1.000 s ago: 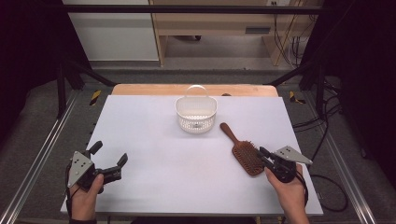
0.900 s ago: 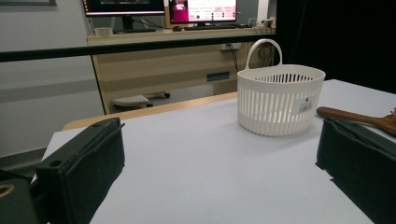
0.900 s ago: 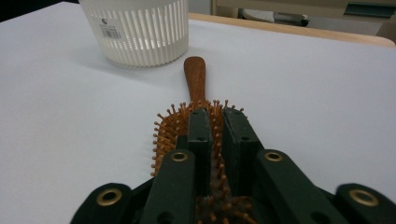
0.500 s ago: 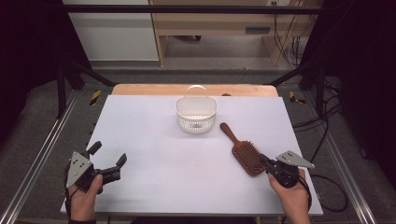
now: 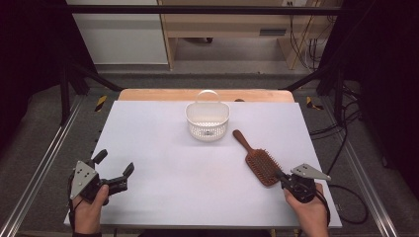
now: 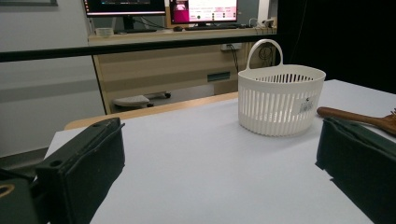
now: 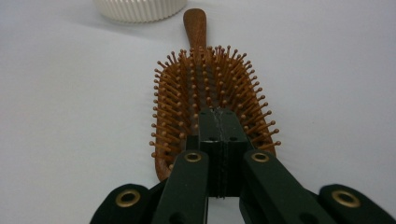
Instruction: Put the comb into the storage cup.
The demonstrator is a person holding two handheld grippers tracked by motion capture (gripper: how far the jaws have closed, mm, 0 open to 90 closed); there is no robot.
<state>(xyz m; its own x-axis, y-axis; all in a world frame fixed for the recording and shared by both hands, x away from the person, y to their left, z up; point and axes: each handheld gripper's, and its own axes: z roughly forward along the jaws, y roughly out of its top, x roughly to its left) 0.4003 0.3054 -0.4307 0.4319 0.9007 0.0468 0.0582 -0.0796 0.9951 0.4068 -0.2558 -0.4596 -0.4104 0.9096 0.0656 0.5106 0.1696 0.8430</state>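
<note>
A wooden paddle hairbrush lies bristles up on the white table, right of centre, with its handle pointing at a white slotted basket. My right gripper is shut, jaws pressed together. In the right gripper view its tips sit over the near end of the hairbrush among the bristles; nothing shows between the pads. My left gripper rests at the near left corner, open wide and empty. The left gripper view looks at the basket and the hairbrush handle.
The basket stands upright at the back middle of the table, handle up. A wooden strip runs along the table's far edge. Metal rails flank both sides, and cables lie on the floor at right.
My right hand has drawn slightly back toward the near edge, still at the brush's near end. The left hand, brush and basket have not moved.
</note>
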